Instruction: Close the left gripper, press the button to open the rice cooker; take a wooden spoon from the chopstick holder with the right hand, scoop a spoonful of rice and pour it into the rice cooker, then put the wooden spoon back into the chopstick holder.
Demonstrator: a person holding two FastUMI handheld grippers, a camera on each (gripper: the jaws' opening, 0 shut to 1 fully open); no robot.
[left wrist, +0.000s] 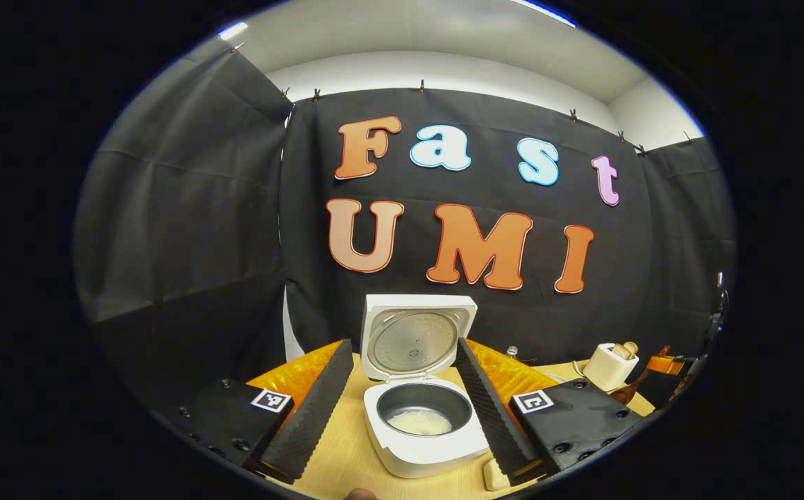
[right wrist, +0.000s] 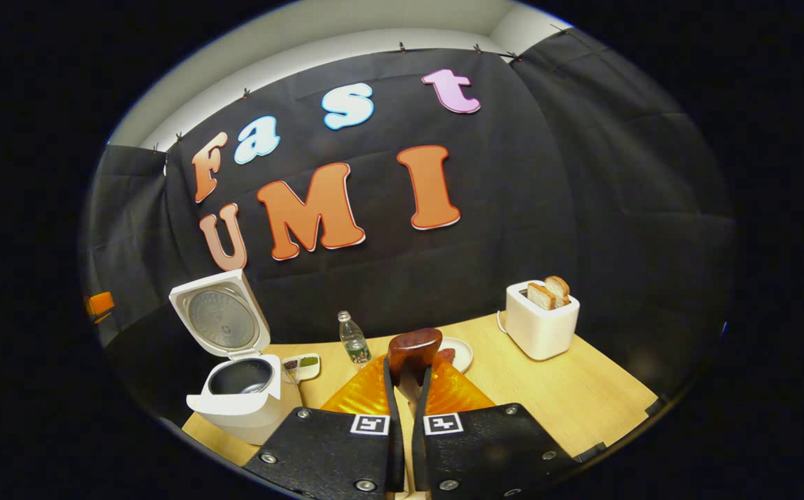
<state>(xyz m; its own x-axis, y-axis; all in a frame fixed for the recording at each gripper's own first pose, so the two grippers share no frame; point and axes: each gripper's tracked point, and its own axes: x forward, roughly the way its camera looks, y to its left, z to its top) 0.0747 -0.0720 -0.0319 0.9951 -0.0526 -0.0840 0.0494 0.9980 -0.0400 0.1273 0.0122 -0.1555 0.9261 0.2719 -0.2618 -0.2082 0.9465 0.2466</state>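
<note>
The stiff, light wooden spoon [right wrist: 414,355] is held by its neck in the narrow right claw [right wrist: 405,389], while the left claw [left wrist: 402,389] is kept wide before the open rice cooker [left wrist: 424,423].

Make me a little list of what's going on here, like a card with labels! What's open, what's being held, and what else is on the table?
rice cooker: lid up, rice in the inner pot
left gripper: open, rice cooker between its fingers, not touching
right gripper: shut on the wooden spoon, bowl end pointing up
toaster: two bread slices sticking out
water bottle: upright, behind the spoon
table: light wood
</note>
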